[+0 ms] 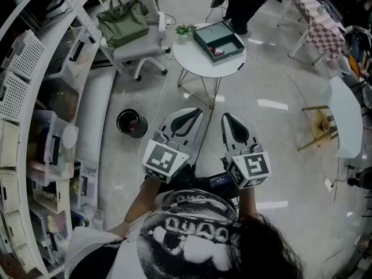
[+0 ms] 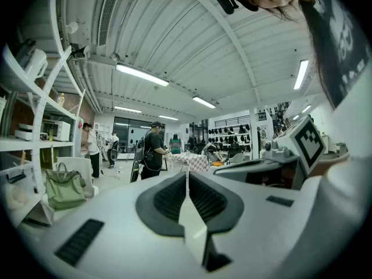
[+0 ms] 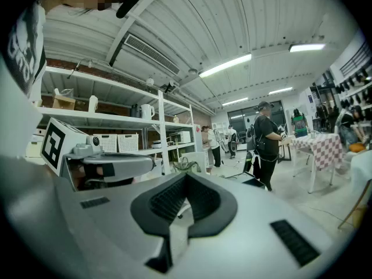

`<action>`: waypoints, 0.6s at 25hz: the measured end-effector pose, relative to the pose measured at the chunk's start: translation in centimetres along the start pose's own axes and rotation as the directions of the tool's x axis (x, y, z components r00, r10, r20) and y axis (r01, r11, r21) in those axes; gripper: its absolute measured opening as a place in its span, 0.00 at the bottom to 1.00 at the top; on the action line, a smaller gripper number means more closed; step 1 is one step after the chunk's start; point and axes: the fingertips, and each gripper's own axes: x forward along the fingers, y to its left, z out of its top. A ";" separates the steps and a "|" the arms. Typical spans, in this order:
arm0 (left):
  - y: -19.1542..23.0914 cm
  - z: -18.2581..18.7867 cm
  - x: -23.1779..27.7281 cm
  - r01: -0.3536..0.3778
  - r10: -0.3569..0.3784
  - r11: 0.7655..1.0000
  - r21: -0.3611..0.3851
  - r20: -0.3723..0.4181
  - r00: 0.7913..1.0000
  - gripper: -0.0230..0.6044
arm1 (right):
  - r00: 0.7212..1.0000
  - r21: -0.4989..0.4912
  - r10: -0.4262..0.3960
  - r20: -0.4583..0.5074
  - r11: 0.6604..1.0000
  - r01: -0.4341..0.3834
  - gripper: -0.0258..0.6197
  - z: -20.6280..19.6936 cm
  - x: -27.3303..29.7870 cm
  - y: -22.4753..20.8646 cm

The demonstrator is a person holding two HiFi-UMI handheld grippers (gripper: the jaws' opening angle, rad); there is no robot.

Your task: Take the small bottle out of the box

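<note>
- The green bag (image 1: 122, 21) on the white chair (image 1: 139, 50) and the dark bin (image 1: 132, 122) on the floor stood to the left and played no part in the task
- The left gripper (image 2: 187, 174) was clenched with nothing between its jaws, held close to the person's body and well apart from the box
- The round white counter (image 1: 192, 63) carried the open teal box (image 1: 219, 41); small dark things (image 1: 216, 52) lay inside near its front wall, too small to tell which was the small bottle, so I judged it not yet taken out
- The right gripper (image 3: 186, 176) was likewise clenched and empty
- To do the step well, the person would walk up to the counter, open one gripper above the box, come down over the bottle from above, and steady the box with the other
- No brand or label could be read; only the black-and-white square markers (image 1: 165, 160) on the grippers showed, and the shirt (image 1: 186, 237) print was not legible
</note>
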 end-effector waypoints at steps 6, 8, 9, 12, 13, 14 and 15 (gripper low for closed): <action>1.0 -0.2 -0.6 -0.004 0.004 1.000 0.004 -0.006 1.000 0.07 | 1.000 0.008 -0.021 0.019 1.000 0.021 0.04 0.0 0.6 0.1; 1.5 -0.4 -0.9 -0.003 0.003 1.000 0.004 -0.008 1.000 0.07 | 0.999 0.016 -0.029 0.026 0.999 0.028 0.04 0.0 1.0 0.2; 1.8 -0.4 -1.1 -0.003 0.003 1.000 0.004 -0.009 1.000 0.07 | 0.999 0.017 -0.031 0.027 0.999 0.031 0.04 0.0 1.3 0.4; 2.8 -0.6 -1.5 0.000 0.000 1.000 0.006 -0.012 1.000 0.07 | 0.999 0.015 -0.040 0.032 0.999 0.039 0.04 0.0 1.9 0.7; 3.1 -0.7 -1.6 0.003 -0.003 1.000 0.007 -0.013 1.000 0.07 | 0.998 0.014 -0.043 0.034 0.999 0.043 0.04 0.0 2.1 0.9; 3.3 -0.8 -1.7 0.007 -0.007 1.000 0.008 -0.014 1.000 0.07 | 0.998 0.015 -0.047 0.036 0.999 0.046 0.04 0.0 2.3 1.0; 3.5 -0.9 -1.8 0.011 -0.011 1.000 0.008 -0.015 1.000 0.07 | 0.998 0.017 -0.051 0.036 0.999 0.051 0.04 -0.1 2.5 1.0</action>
